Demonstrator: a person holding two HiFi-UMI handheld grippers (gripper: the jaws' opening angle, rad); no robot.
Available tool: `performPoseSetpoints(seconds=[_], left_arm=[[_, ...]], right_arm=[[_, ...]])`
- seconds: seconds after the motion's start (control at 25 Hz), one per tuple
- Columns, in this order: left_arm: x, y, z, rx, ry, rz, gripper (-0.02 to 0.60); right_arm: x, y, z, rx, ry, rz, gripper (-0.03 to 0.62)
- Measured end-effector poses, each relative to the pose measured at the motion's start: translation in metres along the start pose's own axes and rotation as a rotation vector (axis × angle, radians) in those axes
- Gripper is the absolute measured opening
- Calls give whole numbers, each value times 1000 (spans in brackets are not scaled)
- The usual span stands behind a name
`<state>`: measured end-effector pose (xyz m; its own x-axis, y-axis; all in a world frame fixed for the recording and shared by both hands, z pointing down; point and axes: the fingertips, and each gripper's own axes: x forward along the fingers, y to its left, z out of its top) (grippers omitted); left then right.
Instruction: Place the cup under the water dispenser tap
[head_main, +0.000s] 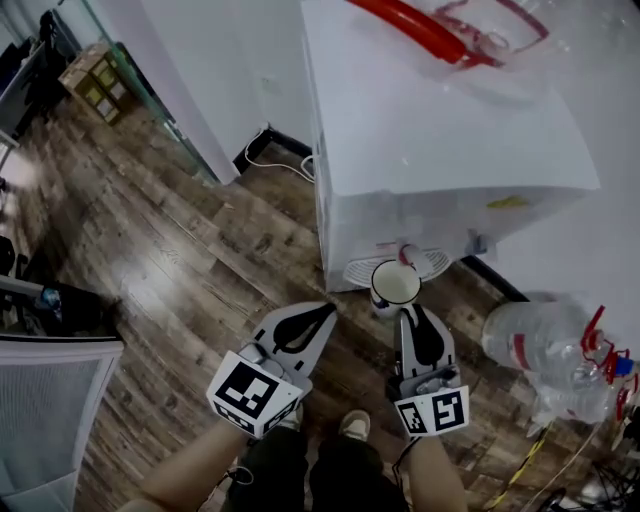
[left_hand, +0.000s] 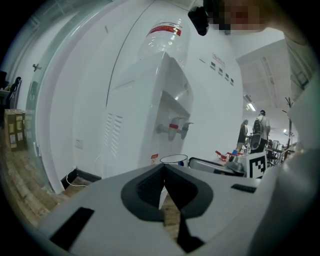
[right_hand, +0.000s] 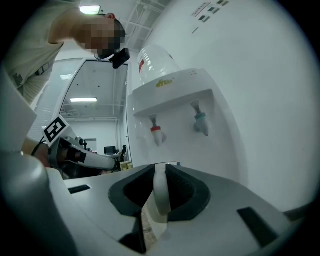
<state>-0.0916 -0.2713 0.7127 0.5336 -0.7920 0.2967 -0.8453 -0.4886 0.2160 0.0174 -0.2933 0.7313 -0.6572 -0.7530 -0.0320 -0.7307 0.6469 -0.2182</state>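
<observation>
A white cup (head_main: 395, 285) with a dark rim hangs just in front of the white water dispenser (head_main: 420, 130), close to its drip tray (head_main: 358, 270) and below the red tap (head_main: 405, 252). My right gripper (head_main: 408, 312) is shut on the cup's handle (right_hand: 161, 192), a white strip between the dark pads. Above the jaws in the right gripper view are the red tap (right_hand: 156, 134) and the blue tap (right_hand: 201, 122). My left gripper (head_main: 330, 308) sits left of the cup, shut with nothing in it. In the left gripper view the cup's rim (left_hand: 174, 159) shows past the jaws.
Large clear water bottles (head_main: 545, 345) lie on the wood floor at right. A cable (head_main: 275, 160) runs by the wall left of the dispenser. A grey mesh panel (head_main: 45, 400) stands at lower left, cardboard boxes (head_main: 95, 80) far left. People stand in the distance (left_hand: 260, 130).
</observation>
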Motion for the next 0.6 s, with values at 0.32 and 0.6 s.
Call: performPoseSetpoints(seconds=[0.32,0.6], left_arm=[[21,16,-26,8,-22,7,6],[29,12,-41,6,-7,-12,6]], right_arm=[[19,-13,-30,-46,-102,2,72],[20,-7,-41,-136,-171,1,74]])
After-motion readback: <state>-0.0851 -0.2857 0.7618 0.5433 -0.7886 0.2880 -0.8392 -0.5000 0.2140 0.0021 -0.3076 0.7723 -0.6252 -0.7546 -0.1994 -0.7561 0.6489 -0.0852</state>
